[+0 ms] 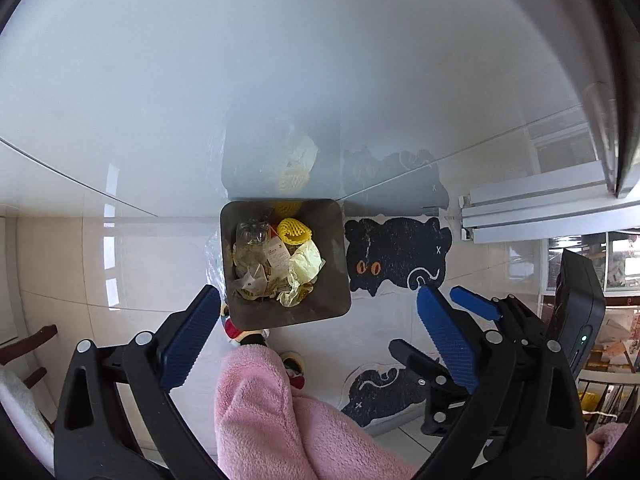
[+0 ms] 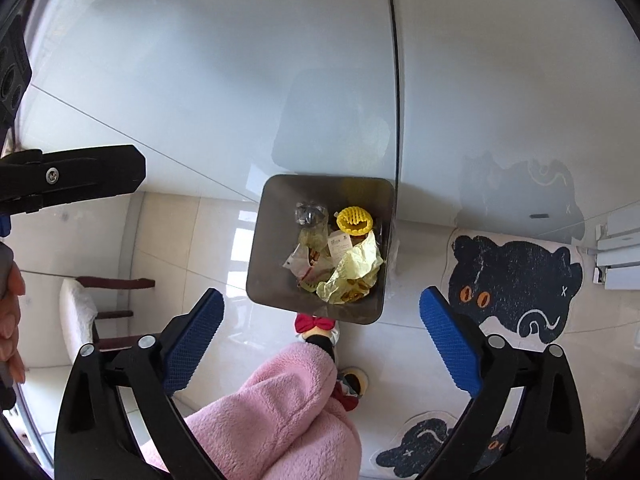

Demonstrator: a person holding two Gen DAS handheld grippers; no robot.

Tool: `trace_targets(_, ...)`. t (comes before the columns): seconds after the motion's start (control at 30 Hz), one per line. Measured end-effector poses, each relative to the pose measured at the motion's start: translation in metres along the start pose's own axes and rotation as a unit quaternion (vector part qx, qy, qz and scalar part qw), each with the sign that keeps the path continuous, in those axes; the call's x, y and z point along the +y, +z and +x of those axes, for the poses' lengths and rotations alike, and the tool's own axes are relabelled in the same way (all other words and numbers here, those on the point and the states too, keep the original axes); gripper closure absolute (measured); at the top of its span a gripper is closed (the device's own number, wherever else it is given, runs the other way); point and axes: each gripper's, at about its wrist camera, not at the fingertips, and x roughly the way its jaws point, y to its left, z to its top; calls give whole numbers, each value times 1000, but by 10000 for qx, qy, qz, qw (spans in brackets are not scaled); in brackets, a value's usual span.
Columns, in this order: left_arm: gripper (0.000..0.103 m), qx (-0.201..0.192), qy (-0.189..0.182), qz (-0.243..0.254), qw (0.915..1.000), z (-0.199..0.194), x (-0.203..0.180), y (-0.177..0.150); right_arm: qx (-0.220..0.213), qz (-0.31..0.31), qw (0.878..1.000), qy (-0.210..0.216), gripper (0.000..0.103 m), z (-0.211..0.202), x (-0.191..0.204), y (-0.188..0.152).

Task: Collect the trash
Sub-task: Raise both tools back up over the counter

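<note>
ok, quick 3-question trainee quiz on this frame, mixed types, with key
1. True or false: the left gripper holds a piece of trash.
2. Which item lies in the bin? A) yellow foam net B) blue mug C) green apple
3. Fill in: the rug right of the bin shows a black ____.

Key: 1 false, both the left and the right gripper have jaws open and empty. 2 A. 3 cat.

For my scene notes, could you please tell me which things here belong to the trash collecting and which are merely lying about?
Belongs to the job:
- trash bin
- yellow foam net
- crumpled yellow paper
- clear plastic wrapper
- left gripper, open
- right gripper, open

Just lying about:
- black cat mat
- wooden chair
</note>
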Motion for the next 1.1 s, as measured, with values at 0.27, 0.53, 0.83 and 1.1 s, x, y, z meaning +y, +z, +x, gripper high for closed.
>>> trace_targets(0.27, 8, -972, -11, 367, 9946, -132, -22, -2, -906, 0, 9956, 246, 3, -129, 23, 18)
trace_targets(0.53, 8, -1849, 79, 529, 9813, -222, -25, 30, -2130, -308, 9765, 93, 3, -223, 45, 67)
trace_targets(0.83, 8, -2398, 93, 728, 9681, -267, -29, 104, -2783, -569, 9588, -92, 3, -250, 58, 141)
trace_targets(1.1, 8, -2288, 27, 903, 9693, -248, -32, 186, -2667, -417, 9626, -219, 3, -226, 55, 181)
